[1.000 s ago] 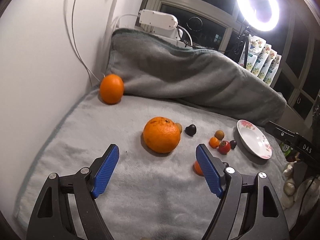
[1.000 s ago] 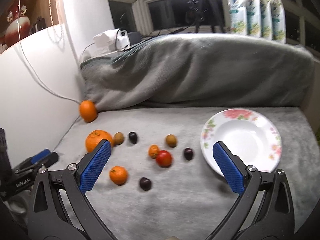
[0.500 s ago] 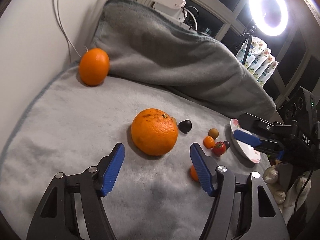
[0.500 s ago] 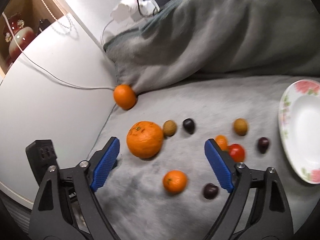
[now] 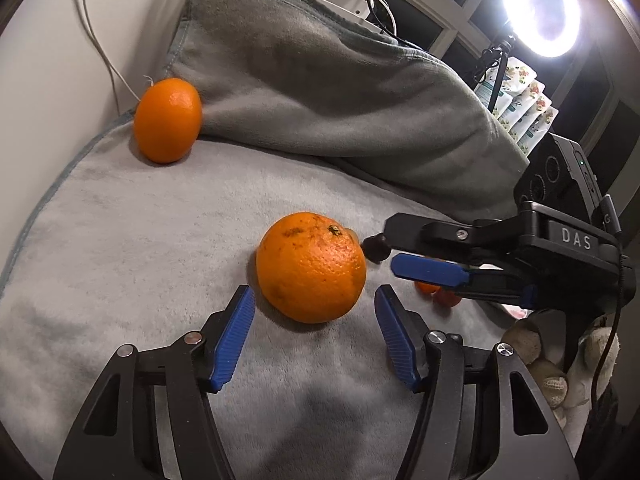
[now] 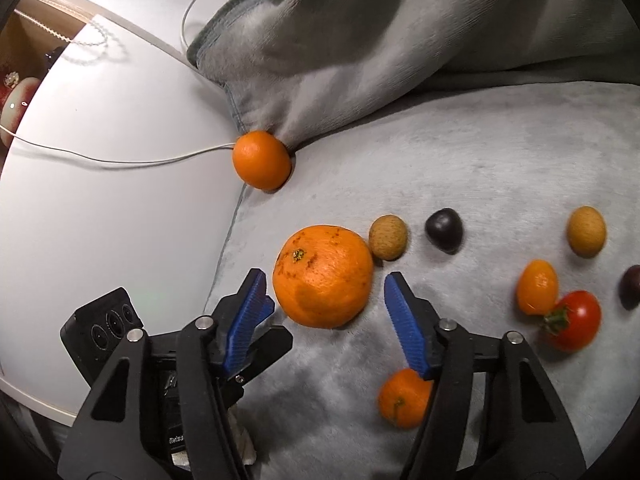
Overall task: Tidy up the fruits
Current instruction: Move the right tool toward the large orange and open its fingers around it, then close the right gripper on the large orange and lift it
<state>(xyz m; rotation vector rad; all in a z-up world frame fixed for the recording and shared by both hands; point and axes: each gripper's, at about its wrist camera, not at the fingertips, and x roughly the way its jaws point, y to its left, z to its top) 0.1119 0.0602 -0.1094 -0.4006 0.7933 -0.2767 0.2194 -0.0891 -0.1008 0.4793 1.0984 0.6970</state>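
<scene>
Big orange (image 5: 311,267) sat mid-blanket (image 5: 120,240), firm w/ grippy peel so best pinched across its middle, w/ left hand-held gripper (image 5: 312,332) at its 6 o'clock and right hand-held gripper (image 6: 325,322) likewise, both unclamped, jaws just been closing, touching nothing.

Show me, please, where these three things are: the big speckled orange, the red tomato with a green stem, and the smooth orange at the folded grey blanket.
Big speckled orange (image 5: 311,267): left wrist view, middle of its peel.
Red tomato (image 6: 576,320): right wrist view, red skin.
Smooth orange (image 6: 262,159): right wrist view, centre.
</scene>
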